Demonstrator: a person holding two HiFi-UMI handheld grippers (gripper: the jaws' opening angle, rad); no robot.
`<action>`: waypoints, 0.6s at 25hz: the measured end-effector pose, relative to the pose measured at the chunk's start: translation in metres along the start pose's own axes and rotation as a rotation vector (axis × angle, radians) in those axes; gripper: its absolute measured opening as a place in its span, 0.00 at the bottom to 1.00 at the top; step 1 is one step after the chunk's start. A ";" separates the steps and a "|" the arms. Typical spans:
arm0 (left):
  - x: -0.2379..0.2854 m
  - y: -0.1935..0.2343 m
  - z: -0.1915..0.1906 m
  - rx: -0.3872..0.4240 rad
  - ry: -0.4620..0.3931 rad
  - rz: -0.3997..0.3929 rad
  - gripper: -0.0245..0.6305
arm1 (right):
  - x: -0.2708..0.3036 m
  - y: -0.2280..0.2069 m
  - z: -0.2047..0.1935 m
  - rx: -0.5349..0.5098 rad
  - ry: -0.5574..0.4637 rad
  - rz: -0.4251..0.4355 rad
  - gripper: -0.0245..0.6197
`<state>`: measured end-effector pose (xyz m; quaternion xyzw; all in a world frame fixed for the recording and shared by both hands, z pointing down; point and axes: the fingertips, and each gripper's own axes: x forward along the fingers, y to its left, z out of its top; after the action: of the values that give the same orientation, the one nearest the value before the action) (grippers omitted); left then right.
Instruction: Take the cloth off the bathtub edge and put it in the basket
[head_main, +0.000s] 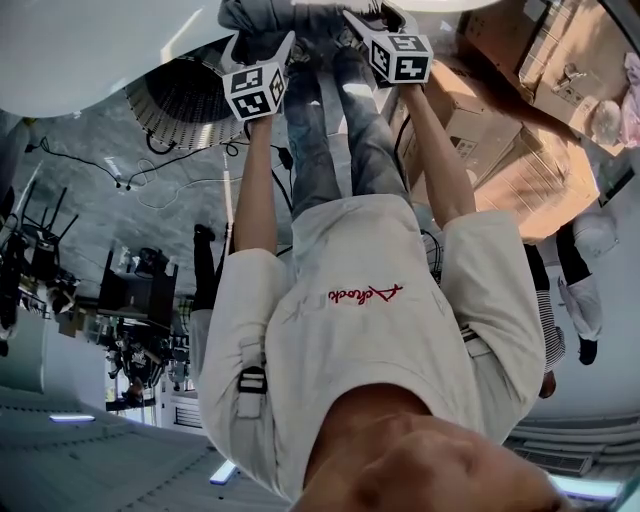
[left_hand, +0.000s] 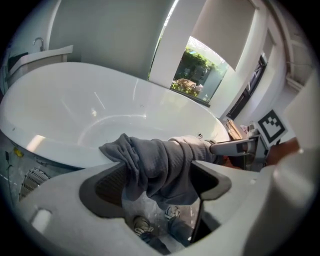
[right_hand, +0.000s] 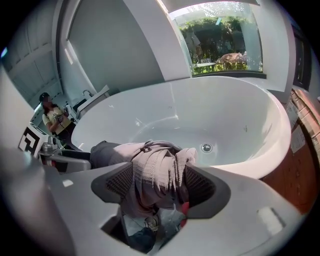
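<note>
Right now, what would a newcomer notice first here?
A grey cloth hangs bunched in the air, with the left gripper and the right gripper each clamped on part of it. Just behind it lies a big white bathtub with no water in it, and beyond that a bright window onto greenery.

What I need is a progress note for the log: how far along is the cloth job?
Done: left gripper and right gripper are each shut on the grey cloth. In hand: it hangs between them, seemingly clear of the bathtub rim. Left: carry it to the basket and release.
</note>
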<state>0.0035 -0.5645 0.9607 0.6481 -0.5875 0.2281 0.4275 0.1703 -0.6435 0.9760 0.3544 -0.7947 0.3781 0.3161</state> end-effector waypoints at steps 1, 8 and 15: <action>0.002 -0.004 0.000 0.003 0.005 -0.004 0.67 | 0.001 0.001 0.000 -0.002 0.001 -0.003 0.56; 0.016 -0.032 0.002 -0.034 0.030 -0.046 0.54 | 0.006 0.022 0.001 -0.022 0.020 0.026 0.45; 0.019 -0.022 0.003 -0.045 0.031 0.037 0.27 | 0.014 0.029 0.001 -0.055 0.052 0.005 0.34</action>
<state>0.0276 -0.5794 0.9683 0.6235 -0.5979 0.2327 0.4468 0.1394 -0.6357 0.9750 0.3337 -0.7972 0.3661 0.3452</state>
